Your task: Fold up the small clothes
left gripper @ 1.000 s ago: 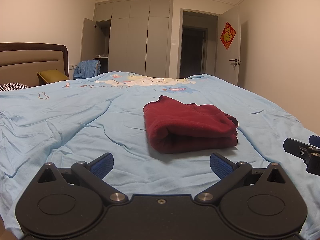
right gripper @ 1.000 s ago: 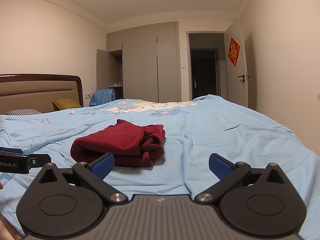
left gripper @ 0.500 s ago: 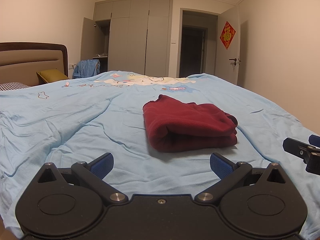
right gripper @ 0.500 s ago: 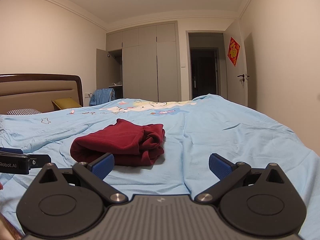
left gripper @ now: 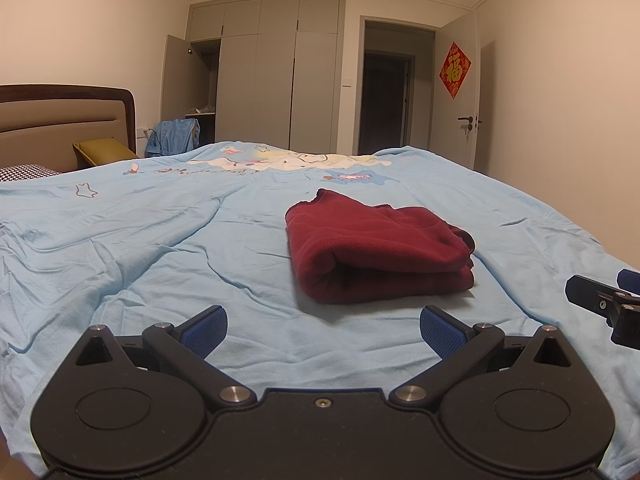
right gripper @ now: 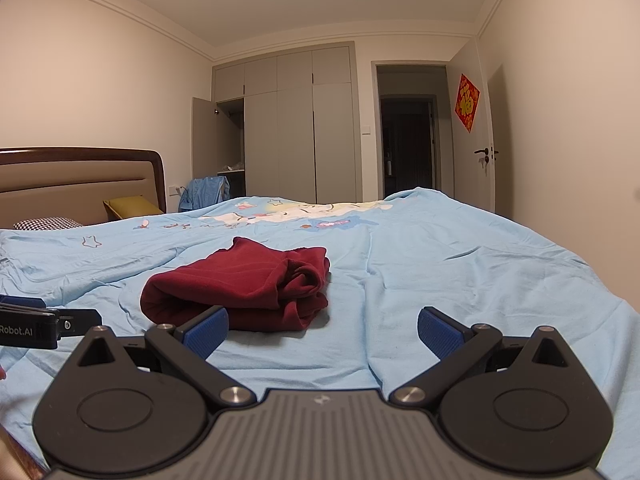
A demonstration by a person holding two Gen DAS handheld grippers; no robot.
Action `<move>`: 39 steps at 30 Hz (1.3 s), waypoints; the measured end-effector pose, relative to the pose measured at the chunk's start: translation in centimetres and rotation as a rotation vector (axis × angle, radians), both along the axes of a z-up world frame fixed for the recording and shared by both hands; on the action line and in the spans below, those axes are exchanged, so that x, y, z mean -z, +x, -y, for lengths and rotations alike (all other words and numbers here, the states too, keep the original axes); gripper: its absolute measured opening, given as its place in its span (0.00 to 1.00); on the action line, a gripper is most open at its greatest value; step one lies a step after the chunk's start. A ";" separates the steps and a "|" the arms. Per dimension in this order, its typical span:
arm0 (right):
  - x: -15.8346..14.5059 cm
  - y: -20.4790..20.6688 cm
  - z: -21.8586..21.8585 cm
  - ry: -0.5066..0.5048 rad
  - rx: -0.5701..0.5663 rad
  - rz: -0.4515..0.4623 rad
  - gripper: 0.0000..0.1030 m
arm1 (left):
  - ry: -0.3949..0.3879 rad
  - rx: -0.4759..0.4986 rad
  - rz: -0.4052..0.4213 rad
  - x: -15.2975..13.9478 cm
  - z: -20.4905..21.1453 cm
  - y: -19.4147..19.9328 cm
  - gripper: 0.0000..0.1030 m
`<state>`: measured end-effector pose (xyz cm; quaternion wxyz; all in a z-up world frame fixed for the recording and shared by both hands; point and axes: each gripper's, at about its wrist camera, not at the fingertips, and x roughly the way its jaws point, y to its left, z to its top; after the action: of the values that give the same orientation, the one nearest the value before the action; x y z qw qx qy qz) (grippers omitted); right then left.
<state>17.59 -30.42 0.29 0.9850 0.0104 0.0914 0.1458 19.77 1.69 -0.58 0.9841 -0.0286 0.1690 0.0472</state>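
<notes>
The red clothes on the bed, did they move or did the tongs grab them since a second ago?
Nothing visibly changed. The folded red clothes lie in the same spot on the blue bedcover, and nothing was grabbed or let go. The left tongs and right tongs stay open and empty, short of the clothes.

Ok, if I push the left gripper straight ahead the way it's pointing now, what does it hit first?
Probably the folded red garment. The left gripper is open and empty, and the garment lies on the blue bedcover just ahead, slightly right of centre. If the gripper rides high, it might skim over the garment.
</notes>
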 end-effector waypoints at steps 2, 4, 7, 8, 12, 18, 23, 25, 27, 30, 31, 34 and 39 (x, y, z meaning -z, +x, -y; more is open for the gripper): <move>0.0 0.0 0.0 0.000 0.000 0.000 1.00 | 0.000 0.000 0.000 0.0 0.0 0.0 0.99; 0.0 0.0 0.0 0.000 0.000 0.000 1.00 | 0.000 0.000 -0.001 0.0 0.0 0.0 0.99; 0.0 0.0 0.0 0.000 0.000 0.001 1.00 | 0.000 0.000 0.000 0.0 0.0 0.0 0.99; 0.0 0.0 0.0 0.000 0.000 0.000 1.00 | 0.000 0.000 0.000 0.0 0.0 0.0 0.99; 0.0 0.0 0.0 0.000 0.000 0.000 1.00 | 0.000 0.000 0.000 0.0 0.0 0.0 0.99; 0.0 0.0 0.0 0.000 0.000 0.000 1.00 | 0.000 0.000 0.000 0.0 0.0 0.0 0.99; 0.0 0.0 0.0 0.000 0.000 0.000 1.00 | -0.001 0.000 -0.001 0.0 0.0 0.0 0.99; 0.0 0.0 0.0 0.000 0.000 0.000 1.00 | -0.001 0.000 -0.001 0.0 0.0 0.0 0.99; 0.0 -0.1 0.0 0.000 0.000 -0.001 1.00 | -0.003 0.001 -0.001 0.0 0.0 0.0 0.99; 0.0 -0.1 0.0 0.000 0.000 -0.002 1.00 | -0.004 0.010 -0.002 0.1 0.1 -0.1 0.99; 0.1 0.0 0.0 -0.001 0.001 -0.003 1.00 | -0.002 0.014 -0.001 0.2 0.3 -0.2 0.99; 0.2 -0.1 0.0 -0.001 0.000 -0.004 1.00 | 0.010 0.008 -0.003 0.1 0.7 -0.3 0.99; 0.4 -0.1 -0.1 -0.003 0.001 -0.006 1.00 | 0.025 0.005 -0.001 0.0 1.0 -0.6 0.99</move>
<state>17.53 -30.32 -0.07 0.9849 0.0096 0.0947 0.1449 19.21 0.66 -0.56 0.9844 -0.0160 0.1688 0.0470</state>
